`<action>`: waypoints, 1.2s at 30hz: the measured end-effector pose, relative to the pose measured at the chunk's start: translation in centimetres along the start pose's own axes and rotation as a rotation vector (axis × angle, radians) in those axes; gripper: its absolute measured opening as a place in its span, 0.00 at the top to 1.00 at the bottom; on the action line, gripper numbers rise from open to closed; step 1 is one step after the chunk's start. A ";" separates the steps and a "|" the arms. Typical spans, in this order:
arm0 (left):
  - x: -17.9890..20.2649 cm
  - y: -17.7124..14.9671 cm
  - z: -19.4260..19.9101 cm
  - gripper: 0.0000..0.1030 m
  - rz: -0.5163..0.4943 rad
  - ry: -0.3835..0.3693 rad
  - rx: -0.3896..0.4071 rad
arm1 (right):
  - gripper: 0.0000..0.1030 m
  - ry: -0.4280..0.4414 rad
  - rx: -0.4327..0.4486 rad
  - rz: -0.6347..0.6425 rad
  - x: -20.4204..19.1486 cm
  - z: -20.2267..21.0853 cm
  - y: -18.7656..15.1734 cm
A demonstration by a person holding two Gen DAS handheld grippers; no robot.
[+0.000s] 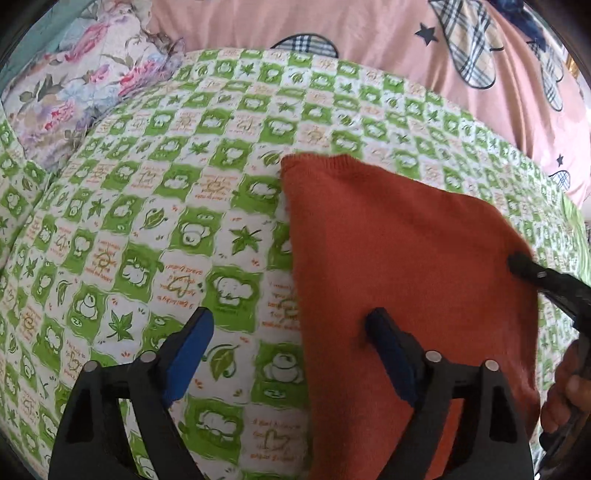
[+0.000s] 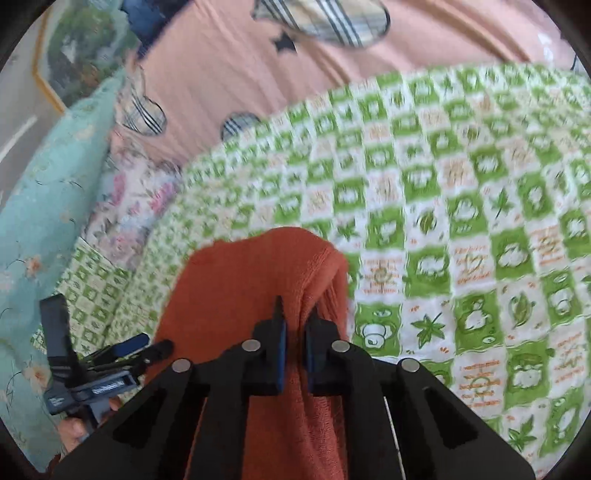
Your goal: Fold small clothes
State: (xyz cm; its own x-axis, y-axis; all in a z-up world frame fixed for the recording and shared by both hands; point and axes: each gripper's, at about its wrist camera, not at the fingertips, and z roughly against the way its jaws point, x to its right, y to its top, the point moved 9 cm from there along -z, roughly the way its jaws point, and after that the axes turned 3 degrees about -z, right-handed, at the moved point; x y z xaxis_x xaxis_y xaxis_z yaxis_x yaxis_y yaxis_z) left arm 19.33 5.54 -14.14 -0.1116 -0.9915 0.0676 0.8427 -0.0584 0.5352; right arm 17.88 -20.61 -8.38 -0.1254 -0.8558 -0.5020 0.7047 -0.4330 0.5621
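A: The right gripper (image 2: 293, 325) is clamped on a raised fold of the orange knit garment (image 2: 236, 291), its blue-lined jaws pinching the cloth together. The fabric bunches into a hump just ahead of the fingertips and drapes back between the black arms.

B: And the left gripper (image 1: 291, 325)?

A: Its jaws stand wide apart, gripping nothing. One blue-padded finger (image 1: 192, 343) hangs over the bare bedspread, the other (image 1: 388, 343) over the garment's near-left part, so the garment's left edge runs between them. Whether that pad touches the knit I cannot tell.

B: Where does the garment lie overall?

A: Spread on the green-and-white checked bedspread (image 1: 166, 221), a ribbed hem at its far edge. From the left camera the right gripper's black tip meets the cloth at its right edge, with part of a hand (image 1: 565, 391) behind it.

B: Any writing?

A: Small orange script fills some white squares of the bedspread, too small and warped to read. The other squares carry bears, leaves and hearts.

B: Beyond that?

A: A floral pillow (image 1: 81, 85) at the far left, a pink sheet with plaid hearts and dark stars (image 1: 369, 33) behind, and a pale turquoise flowered cloth (image 2: 40, 206) beside it.
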 end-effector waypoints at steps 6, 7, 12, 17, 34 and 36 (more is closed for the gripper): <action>0.9 0.0 -1.1 0.15 -0.071 0.068 0.009 | 0.91 -0.113 -0.085 0.018 2.6 -4.0 -1.7; 0.8 0.1 -1.3 0.15 -0.069 0.066 0.009 | 0.90 -0.109 -0.092 -0.005 3.3 -4.7 -2.0; 0.4 0.1 -2.6 0.08 -0.068 0.097 0.007 | 0.80 -0.142 -0.084 0.003 3.7 -4.4 -2.0; 0.4 -0.3 -0.4 0.15 -0.076 0.106 0.020 | 0.77 -0.133 -0.028 0.006 2.2 0.8 -2.1; 6.1 -11.5 7.0 0.56 -0.158 -0.173 0.034 | 0.79 -0.153 -0.165 0.059 3.1 2.9 -11.4; 5.5 -12.3 5.5 0.53 -0.170 -0.116 -0.019 | 0.78 -0.161 -0.165 0.059 2.9 3.1 -11.4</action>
State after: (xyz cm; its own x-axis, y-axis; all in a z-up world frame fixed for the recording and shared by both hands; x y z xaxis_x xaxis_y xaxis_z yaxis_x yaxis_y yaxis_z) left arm 5.45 1.48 -15.75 -0.3118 -0.9472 0.0750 0.8161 -0.2265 0.5317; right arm 7.28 -19.04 -14.25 -0.1809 -0.9182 -0.3524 0.8170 -0.3398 0.4659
